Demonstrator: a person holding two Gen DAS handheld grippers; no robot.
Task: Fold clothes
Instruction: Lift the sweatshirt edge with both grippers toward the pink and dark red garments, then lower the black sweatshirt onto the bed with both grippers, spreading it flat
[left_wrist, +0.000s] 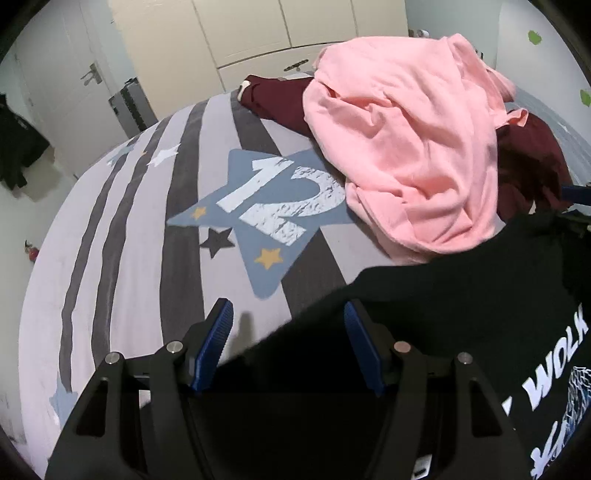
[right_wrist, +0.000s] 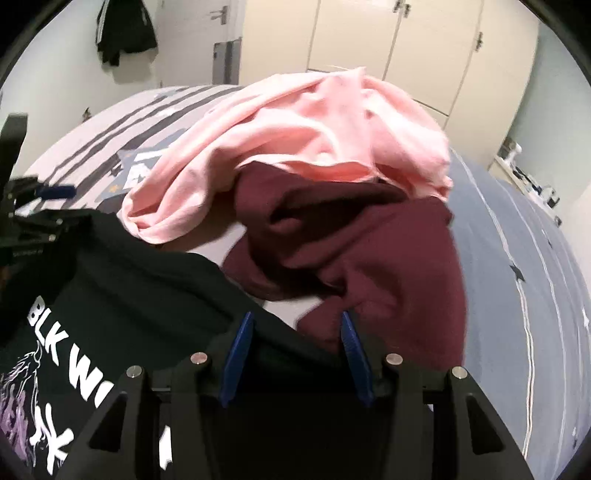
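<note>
While both tongs, left (left_wrist: 288, 332) and right (right_wrist: 295, 345), gape over black shirt (left_wrist: 443, 314) hem ungripped, bed (left_wrist: 122, 258) left edge lies bare.

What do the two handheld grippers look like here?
Both match. The left gripper and right gripper have black angular linkage arms with silver round pivot pins and flat blue ribbed pads on the fingers. No cables, markings or sleeves show.
</note>
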